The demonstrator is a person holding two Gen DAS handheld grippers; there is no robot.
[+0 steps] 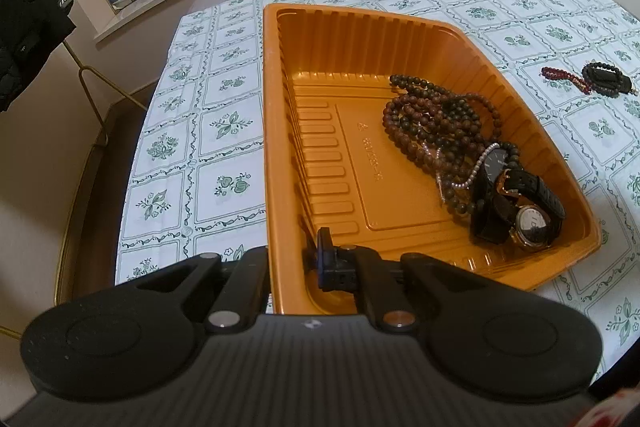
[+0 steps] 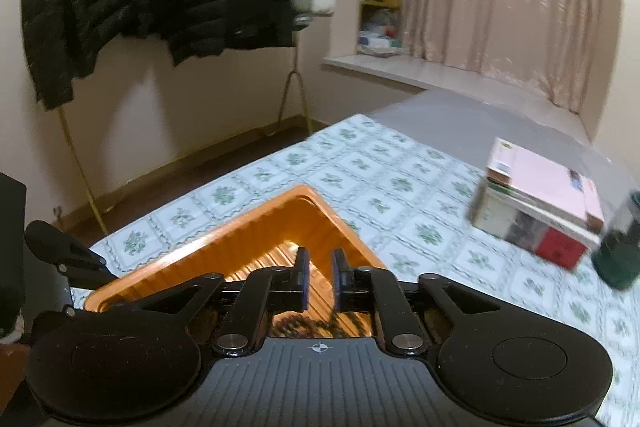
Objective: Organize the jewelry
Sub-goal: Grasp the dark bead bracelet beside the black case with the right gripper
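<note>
Left claw (image 1: pixel 294 259) is clamped on the near-left rim of the orange tray (image 1: pixel 400 27), steadying it. Inside the tray, twd its right side: brown bead strands (image 1: pixel 424 123), pearl string, two watches (image 1: pixel 516 203). Right of the tray, on the counter (image 1: pixel 224 83), a red bracelet (image 1: pixel 564 77) & a dark bead bracelet (image 1: pixel 606 77) wait. My right claw (image 2: pixel 320 275), narrow gap, nothing between the pads, hovers over the tray; a drop-off looks done. Next: go right, pinch one.
</note>
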